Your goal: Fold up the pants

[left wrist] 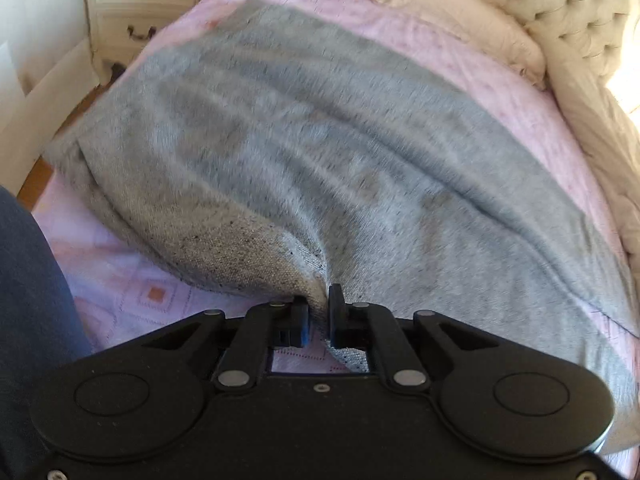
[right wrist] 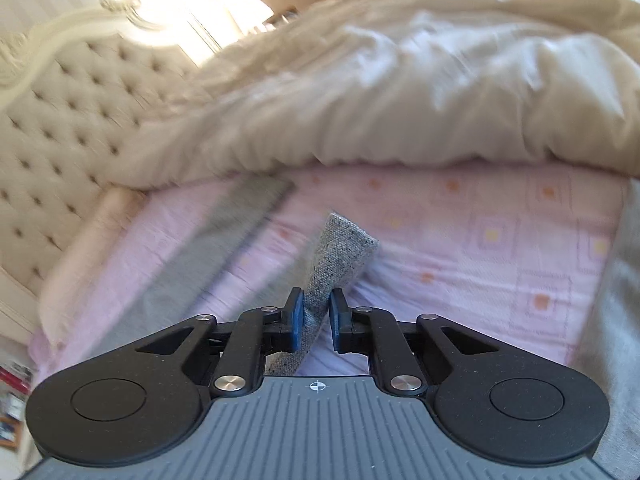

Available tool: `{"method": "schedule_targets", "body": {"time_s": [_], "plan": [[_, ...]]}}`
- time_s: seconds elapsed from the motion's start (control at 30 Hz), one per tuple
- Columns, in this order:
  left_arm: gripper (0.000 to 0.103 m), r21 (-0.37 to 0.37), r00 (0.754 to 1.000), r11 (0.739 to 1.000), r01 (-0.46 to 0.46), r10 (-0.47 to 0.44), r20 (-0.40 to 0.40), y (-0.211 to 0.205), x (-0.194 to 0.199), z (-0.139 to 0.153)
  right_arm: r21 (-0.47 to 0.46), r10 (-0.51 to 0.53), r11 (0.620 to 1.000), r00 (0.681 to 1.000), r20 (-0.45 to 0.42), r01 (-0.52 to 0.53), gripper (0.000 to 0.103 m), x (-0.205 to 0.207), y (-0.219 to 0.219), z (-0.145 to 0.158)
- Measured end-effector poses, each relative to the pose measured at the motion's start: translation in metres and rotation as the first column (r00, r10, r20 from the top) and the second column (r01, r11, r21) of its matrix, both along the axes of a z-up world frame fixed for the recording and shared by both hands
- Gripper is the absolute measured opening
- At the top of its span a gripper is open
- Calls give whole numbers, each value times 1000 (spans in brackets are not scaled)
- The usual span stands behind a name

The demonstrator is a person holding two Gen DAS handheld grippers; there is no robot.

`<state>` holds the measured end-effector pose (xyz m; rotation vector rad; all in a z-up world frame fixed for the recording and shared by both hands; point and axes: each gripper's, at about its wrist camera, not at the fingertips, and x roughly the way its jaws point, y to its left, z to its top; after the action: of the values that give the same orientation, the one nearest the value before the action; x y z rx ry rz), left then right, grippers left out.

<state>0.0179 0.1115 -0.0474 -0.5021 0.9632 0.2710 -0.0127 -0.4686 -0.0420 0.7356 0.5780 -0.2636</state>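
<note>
Your left gripper [left wrist: 318,314] has its jaws nearly closed, pinching a fold of the grey pants [left wrist: 320,152] at their near edge. The cloth spreads away from you across the pink sheet [left wrist: 460,60], toward the pillow [left wrist: 460,12] and nightstand [left wrist: 120,8]. Your right gripper [right wrist: 316,314] is likewise clamped on a narrow strip of pants, its end sticking up past the fingers, with the cream duvet [right wrist: 420,92] beyond.

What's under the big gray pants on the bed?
The soft gray knit pants lie on a pink patterned bedsheet, which shows around their edges. Whatever sits beneath their middle is covered. The left tongs pinch one edge.
</note>
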Motion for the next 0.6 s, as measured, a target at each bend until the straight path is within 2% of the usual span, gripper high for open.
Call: {"method": "schedule_targets", "body": {"time_s": [0.23,0.47,0.6], "plan": [[11,125,991,990,67,-81,105,-11,14,48,-42,24,999,994,104,-20,14,24,8,48],[11,126,987,987,98,-112,113,-1,59,71,-57,-7,998,992,122,14,14,77,11,64],[11,99,988,989,109,-119,102,6,93,75,-63,-26,997,994,110,33,13,112,13,67]]}}
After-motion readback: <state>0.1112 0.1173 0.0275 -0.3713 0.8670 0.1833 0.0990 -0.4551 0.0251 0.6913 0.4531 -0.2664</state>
